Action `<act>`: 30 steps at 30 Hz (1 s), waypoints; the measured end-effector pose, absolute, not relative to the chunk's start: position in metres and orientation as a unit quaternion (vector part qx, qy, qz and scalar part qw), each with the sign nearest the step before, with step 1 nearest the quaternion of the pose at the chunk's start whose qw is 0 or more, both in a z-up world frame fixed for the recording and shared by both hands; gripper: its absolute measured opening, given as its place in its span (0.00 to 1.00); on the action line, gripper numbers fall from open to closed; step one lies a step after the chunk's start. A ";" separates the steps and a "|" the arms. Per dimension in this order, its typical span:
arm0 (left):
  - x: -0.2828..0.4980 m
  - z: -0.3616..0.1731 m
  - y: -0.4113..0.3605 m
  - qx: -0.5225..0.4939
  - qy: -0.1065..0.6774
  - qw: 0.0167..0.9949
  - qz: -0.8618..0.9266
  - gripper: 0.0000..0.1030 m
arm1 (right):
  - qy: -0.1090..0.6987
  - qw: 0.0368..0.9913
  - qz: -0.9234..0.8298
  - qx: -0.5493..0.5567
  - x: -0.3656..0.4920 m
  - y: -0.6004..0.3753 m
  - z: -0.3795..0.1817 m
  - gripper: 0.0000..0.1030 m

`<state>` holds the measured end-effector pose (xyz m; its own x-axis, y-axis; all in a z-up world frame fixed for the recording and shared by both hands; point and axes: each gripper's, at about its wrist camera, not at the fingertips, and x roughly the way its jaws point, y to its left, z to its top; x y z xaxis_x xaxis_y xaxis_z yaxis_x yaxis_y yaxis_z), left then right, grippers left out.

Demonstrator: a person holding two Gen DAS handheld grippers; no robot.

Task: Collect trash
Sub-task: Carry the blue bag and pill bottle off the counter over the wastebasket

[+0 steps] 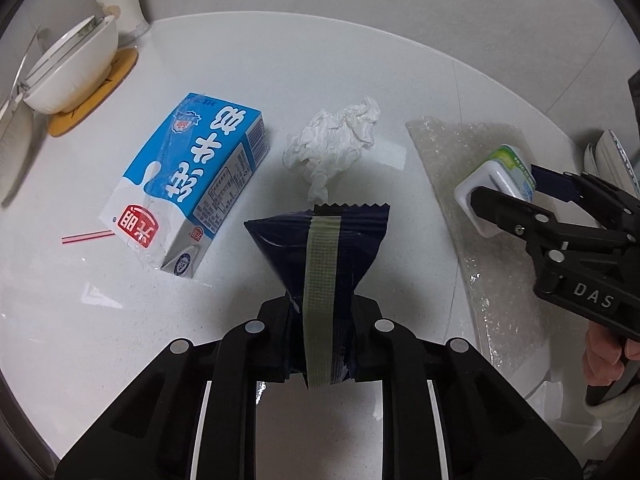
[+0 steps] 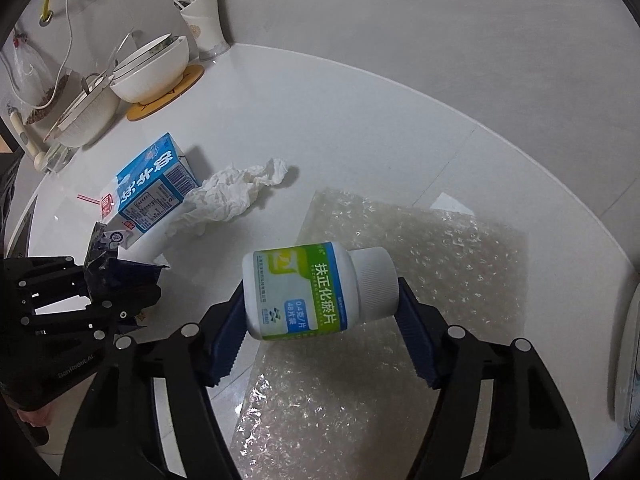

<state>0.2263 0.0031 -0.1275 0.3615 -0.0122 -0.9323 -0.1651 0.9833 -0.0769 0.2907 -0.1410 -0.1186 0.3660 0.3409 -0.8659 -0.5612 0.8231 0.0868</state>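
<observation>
Left gripper clamps dark wrapper between its pads; right gripper pinches pill bottle crosswise, base and cap against pads.

White table: carton, tissue, bubble wrap

Dark blue snack wrapper pinched upright, lower centre; white pill bottle with green-blue label, lying sideways, centre; blue-white milk carton on its side, left of centre; crumpled white tissue centre; bubble wrap sheet flat, right; red-striped straw left.
</observation>
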 end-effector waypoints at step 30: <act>0.191 -0.097 -0.005 -0.086 0.545 0.833 0.034 0.13 | 0.470 0.844 0.243 -0.086 0.230 -0.179 -0.065 0.64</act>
<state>0.1908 -0.0045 -0.0974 0.4037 -0.0372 -0.9141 -0.1504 0.9829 -0.1064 0.2303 -0.1789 -0.0646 0.4395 0.3293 -0.8357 -0.4906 0.8673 0.0837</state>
